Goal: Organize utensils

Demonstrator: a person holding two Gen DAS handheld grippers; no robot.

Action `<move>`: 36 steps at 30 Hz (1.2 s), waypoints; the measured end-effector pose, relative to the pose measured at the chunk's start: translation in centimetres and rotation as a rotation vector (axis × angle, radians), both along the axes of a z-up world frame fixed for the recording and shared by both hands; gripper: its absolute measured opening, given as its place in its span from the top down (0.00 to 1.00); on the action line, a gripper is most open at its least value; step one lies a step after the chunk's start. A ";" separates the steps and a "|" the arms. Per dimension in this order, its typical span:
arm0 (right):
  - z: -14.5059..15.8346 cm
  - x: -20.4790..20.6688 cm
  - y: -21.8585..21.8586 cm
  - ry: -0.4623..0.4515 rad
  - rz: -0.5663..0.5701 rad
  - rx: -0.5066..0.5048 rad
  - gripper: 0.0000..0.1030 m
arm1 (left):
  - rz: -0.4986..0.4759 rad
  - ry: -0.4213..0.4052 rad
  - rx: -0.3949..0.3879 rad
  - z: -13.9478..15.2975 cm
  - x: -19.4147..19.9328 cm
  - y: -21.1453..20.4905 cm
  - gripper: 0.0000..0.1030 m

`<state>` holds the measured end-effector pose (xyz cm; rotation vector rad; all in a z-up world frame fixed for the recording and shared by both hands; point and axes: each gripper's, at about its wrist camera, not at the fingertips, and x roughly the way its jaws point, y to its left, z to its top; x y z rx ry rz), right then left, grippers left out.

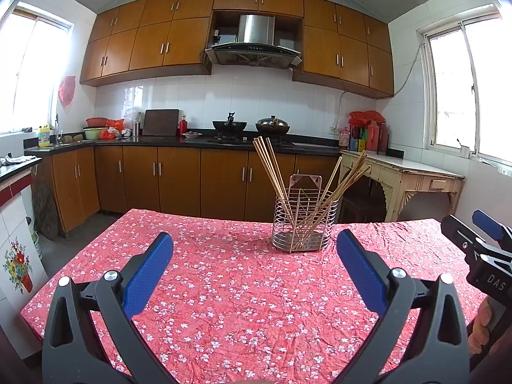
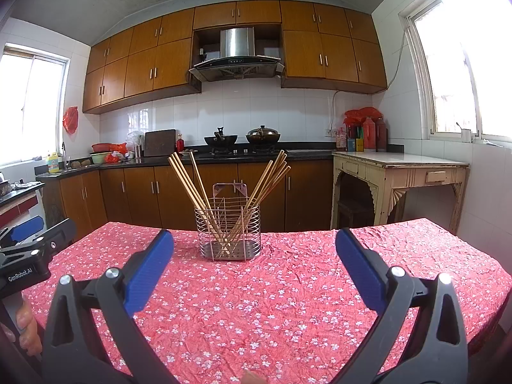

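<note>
Right gripper (image 1: pixel 480 233) cut off at frame edge in left view, but spread wide & empty in own view; left gripper (image 1: pixel 254 246) likewise spread, holding nothing. Wire holder (image 2: pixel 228 233) upright mid-table on floral cloth (image 2: pixel 288 304), well ahead of both; chopsticks (image 2: pixel 188 179) inside, fanned left & right, exact count unclear.

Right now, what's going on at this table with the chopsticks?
A person holds a two-finger gripper in each hand over a table with a red floral cloth. Both the left gripper and the right gripper are open and hold nothing. Ahead stands a wire holder with the chopsticks already in it, splayed in two bunches leaning left and right. No loose utensils show on the cloth.
</note>
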<state>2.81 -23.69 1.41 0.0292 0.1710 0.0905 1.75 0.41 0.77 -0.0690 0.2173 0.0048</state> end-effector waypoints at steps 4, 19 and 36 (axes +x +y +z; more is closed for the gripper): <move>0.0 0.0 0.0 0.001 0.000 0.000 0.04 | -0.001 0.000 0.001 0.0 0.1 0.0 0.02; 0.0 0.0 0.1 0.001 -0.001 0.001 0.04 | -0.001 0.000 0.001 0.0 0.1 0.0 0.02; 0.2 -0.1 0.0 0.003 -0.001 0.004 0.04 | 0.004 -0.006 0.005 -0.1 0.0 -0.4 0.02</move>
